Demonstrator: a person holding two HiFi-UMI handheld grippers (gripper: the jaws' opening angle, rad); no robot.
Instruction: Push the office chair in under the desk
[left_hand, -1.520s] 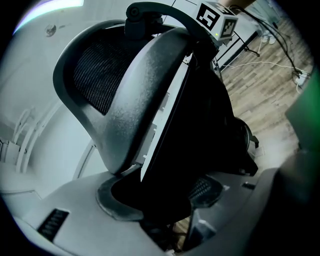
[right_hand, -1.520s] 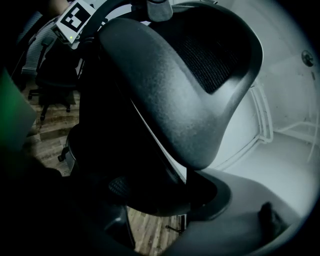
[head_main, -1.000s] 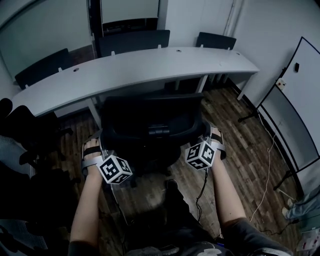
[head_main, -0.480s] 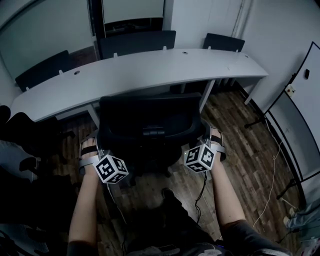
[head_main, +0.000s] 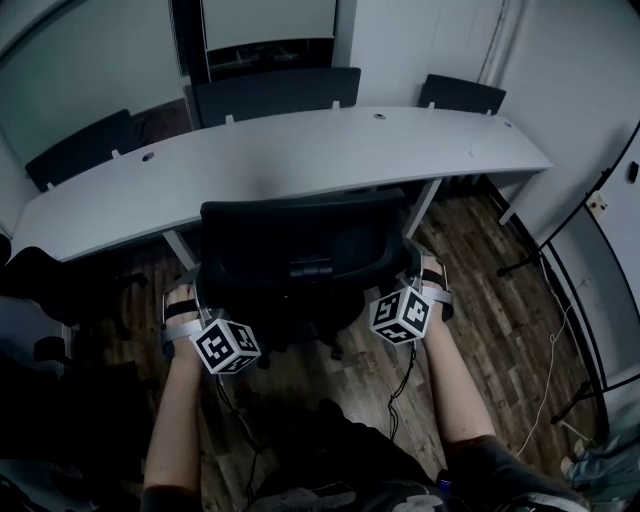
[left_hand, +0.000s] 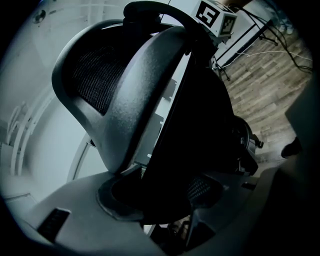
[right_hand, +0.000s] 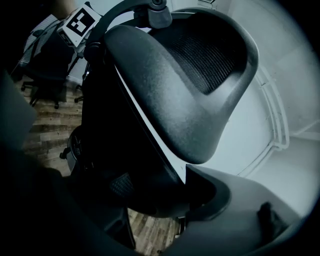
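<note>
Wood-floored meeting room, curved grey desk (head_main: 300, 150) along far side. Left gripper (left_hand: 160, 194) clamped on office chair (head_main: 300, 250) back's left edge; chair just near of desk, seemingly mid-push. Right gripper (right_hand: 160, 192) clamped on right edge. Next: even forward shove.

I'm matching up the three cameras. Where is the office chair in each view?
Head view: the office chair sits at centre, seen from behind, its top at the near edge of the desk.
Left gripper view: the office chair fills the middle, leaning right.
Right gripper view: the office chair fills the middle, leaning left.
Shared landmark: the wood-plank floor, at right in the left gripper view and at left in the right gripper view.
</note>
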